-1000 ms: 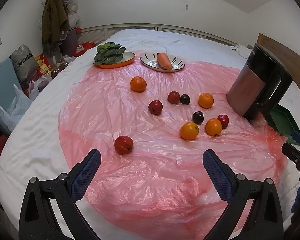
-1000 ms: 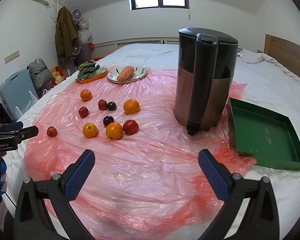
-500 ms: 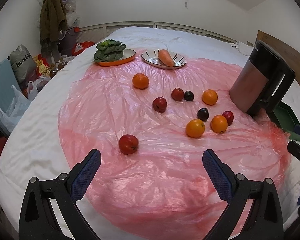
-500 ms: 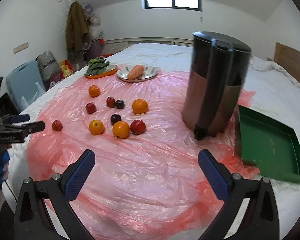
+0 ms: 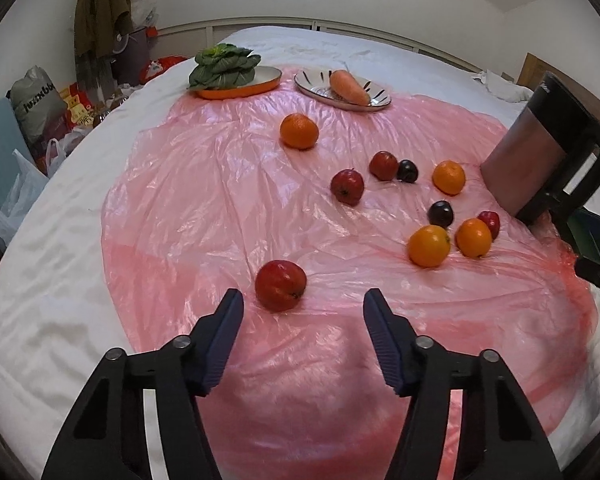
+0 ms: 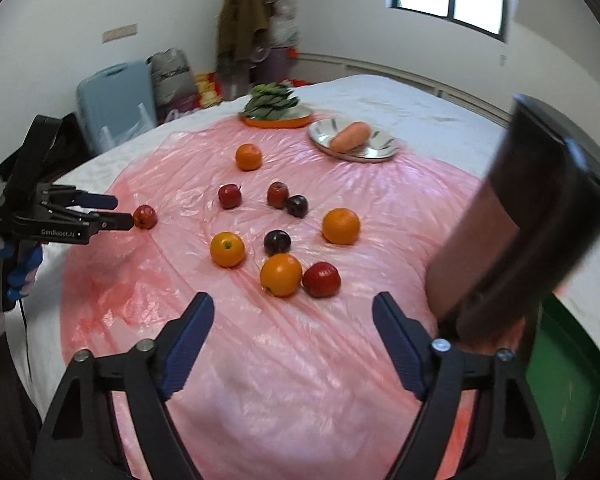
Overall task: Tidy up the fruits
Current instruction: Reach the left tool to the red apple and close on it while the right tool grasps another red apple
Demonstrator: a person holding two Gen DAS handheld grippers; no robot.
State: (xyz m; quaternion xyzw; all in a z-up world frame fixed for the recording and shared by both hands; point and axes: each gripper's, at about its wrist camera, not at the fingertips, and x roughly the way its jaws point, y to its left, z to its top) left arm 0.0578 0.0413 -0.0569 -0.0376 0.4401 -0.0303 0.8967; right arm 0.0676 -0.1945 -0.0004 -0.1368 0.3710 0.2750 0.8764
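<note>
Several oranges, red apples and dark plums lie loose on a pink plastic sheet (image 5: pixel 204 208) spread over a white bed. One red apple (image 5: pixel 280 285) (image 6: pixel 145 216) lies apart at the near left. My left gripper (image 5: pixel 304 296) (image 6: pixel 125 211) points down at it with its jaws closing; the apple sits just beyond the fingertips and slightly left, and the pads do not press on it. My right gripper (image 6: pixel 293 299) stands open and holds nothing, just short of an orange (image 6: pixel 281 274) and a red apple (image 6: pixel 321 279).
A tall black and brown appliance (image 6: pixel 520 216) stands tilted in view at the right, with a green tray (image 6: pixel 564 380) beside it. At the far end sit a plate with a carrot (image 5: pixel 342 90) and an orange plate of greens (image 5: pixel 236 76). Bags and a suitcase stand beyond the bed's left edge.
My left gripper came down closer to the lone red apple and its jaws narrowed a lot. The right gripper swung left toward the fruit cluster and rolled, so the appliance now leans in its view.
</note>
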